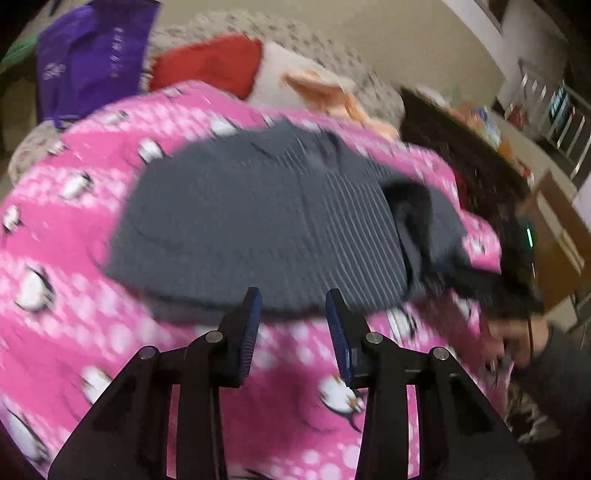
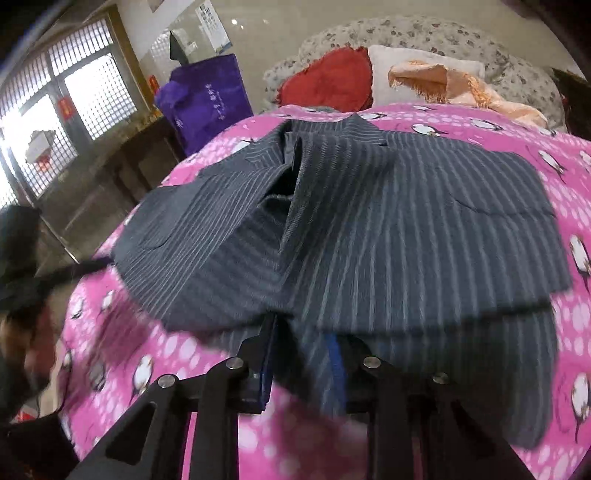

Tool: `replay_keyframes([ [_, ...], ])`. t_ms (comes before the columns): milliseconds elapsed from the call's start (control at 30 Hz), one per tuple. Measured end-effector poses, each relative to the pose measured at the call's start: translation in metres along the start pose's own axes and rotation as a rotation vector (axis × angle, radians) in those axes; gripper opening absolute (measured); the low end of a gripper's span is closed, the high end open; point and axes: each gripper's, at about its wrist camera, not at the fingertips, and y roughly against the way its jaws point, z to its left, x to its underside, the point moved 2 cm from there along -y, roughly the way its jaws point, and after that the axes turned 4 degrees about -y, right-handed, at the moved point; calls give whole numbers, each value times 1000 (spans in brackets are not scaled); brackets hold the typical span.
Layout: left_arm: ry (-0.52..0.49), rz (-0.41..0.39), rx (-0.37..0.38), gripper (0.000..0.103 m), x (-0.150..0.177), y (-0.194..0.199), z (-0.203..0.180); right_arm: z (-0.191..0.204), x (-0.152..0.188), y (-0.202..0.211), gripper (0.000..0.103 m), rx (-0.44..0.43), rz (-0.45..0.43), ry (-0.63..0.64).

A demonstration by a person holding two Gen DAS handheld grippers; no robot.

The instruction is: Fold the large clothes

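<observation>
A grey pinstriped jacket [image 1: 258, 221] [image 2: 388, 229] lies spread on a pink penguin-print bedspread [image 1: 74, 332] [image 2: 480, 125], front panels folded over each other. My left gripper [image 1: 293, 295] is open just before the jacket's near hem, nothing between its blue pads. My right gripper [image 2: 301, 332] sits at the jacket's near hem, its tips under the cloth. A strip of striped fabric hangs loosely in the gap, and the jaws stand apart. In the left wrist view the right gripper is a dark blur with a green light [image 1: 528, 236] at the jacket's right edge.
At the head of the bed lie a red cushion [image 2: 328, 77], a white pillow [image 2: 424, 62], an orange fringed scarf [image 2: 454, 85] and floral bedding [image 2: 406, 33]. A purple bag [image 2: 207, 99] stands left of the bed beside dark wooden furniture [image 2: 122, 162].
</observation>
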Motion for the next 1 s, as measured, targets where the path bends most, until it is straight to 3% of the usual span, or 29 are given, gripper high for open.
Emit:
replay_keyframes([
  [100, -15, 67, -10, 35, 15, -25, -18, 6, -19, -14, 25, 60, -10, 33],
  [233, -20, 84, 4, 35, 13, -40, -31, 1, -59, -13, 25, -5, -90, -25],
  [433, 15, 11, 8, 35, -41, -46, -26, -12, -102, -21, 25, -61, -117, -97],
  [600, 42, 79, -24, 35, -69, -83, -3, -16, -112, -28, 25, -53, -104, -108],
  [733, -41, 9, -145, 35, -122, -99, 18, -28, -129, -38, 25, -13, -116, -58],
  [833, -53, -40, -265, 35, -176, -107, 42, -43, -159, -35, 25, 12, -177, -103],
  [900, -15, -85, -268, 35, -197, -95, 51, -47, -170, -21, 25, 3, -231, -135],
  [1000, 13, -148, -256, 35, -197, -74, 57, -52, -176, 4, 25, 2, -303, -131],
])
